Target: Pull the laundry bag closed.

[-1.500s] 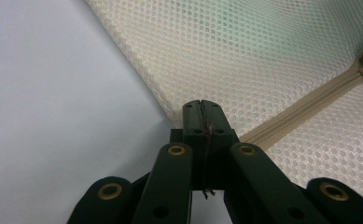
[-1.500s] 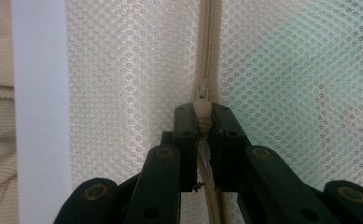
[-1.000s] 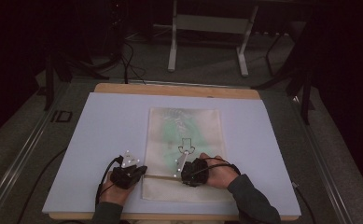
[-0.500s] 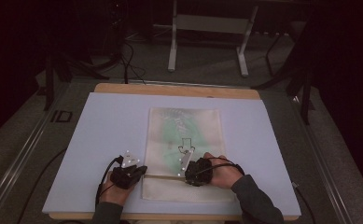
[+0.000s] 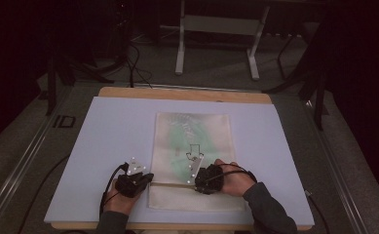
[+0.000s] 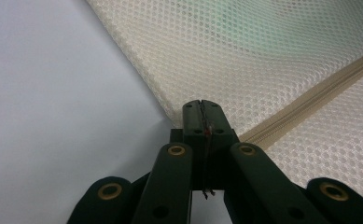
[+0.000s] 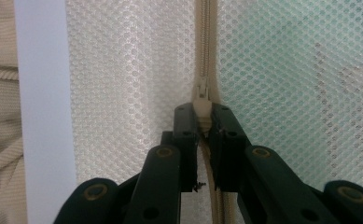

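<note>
The left gripper [image 5: 141, 179] sits at the left edge of the mesh bag [image 5: 193, 141], which lies flat on the pale blue table cover [image 5: 109, 131]. In the left gripper view its jaws are pressed together right at the bag's corner seam [image 6: 177, 119], where the zipper track [image 6: 310, 100] begins and runs away up and to the right of the jaw tips. A thin sliver of fabric seems caught between them, so this gripper reads as pinching the bag's edge, anchoring it.

Further right, the right gripper [image 5: 199, 179] rests on the zipper line. In the right gripper view its jaws are closed on the cream zipper pull [image 7: 202, 109], which sticks out just ahead of the jaw tips; the slider [image 7: 201, 88] lies just beyond, with the track running straight ahead. White mesh lies to the left of the jaws, and green-tinted mesh with something printed inside to the right.

The work in hand looks like drawing the slider along while the other end is held taut. The risks, as I judge them:
- The pull tab is small and smooth; a pull off the line of the track could slide it out of the jaws.
- The left pinch holds very little fabric, so a hard tug could free it, and the bag would then bunch and drag across the cover.
- Loose mesh beside the track could feed into the slider and jam it.
</note>
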Available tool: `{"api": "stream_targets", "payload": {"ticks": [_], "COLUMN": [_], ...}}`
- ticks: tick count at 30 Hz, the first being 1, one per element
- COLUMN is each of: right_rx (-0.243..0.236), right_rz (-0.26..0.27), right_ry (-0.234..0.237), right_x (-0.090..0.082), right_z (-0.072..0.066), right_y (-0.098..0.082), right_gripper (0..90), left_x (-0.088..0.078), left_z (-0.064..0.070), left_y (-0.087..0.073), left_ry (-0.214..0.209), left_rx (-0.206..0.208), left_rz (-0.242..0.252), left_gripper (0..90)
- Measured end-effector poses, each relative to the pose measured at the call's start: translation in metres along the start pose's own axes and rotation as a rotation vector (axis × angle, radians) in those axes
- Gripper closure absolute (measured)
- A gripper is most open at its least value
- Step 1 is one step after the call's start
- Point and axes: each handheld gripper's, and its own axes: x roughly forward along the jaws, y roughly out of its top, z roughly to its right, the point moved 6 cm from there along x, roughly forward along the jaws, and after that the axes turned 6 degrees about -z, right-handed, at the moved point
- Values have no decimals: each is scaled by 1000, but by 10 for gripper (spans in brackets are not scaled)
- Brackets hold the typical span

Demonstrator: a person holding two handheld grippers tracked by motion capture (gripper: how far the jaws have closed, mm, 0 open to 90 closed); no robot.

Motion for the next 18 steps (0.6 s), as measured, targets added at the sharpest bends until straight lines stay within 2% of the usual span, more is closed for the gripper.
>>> {"api": "stream_targets", "payload": {"ticks": [6,8,15,16,18], "right_rx": [-2,2,12,17,18], "right_rz": [-10,8,1,19,7], "right_ry": [-4,0,-2,0,-3], "right_x": [-1,-2,-3,-4,-4], "right_z": [0,1,2,2,2], "right_y": [-1,-2,-8,-8,-10], "right_gripper": [823,823,823,823,823], "left_x": [0,0,0,0,0], "left_z": [0,0,0,0,0], "left_y": [0,0,0,0,0], "left_ry": [-1,0,0,1,1], "left_rx": [-1,-1,-1,-1,-1], "left_rz": [0,-1,-1,-1,-1], "left_gripper": [894,894,894,894,894]}}
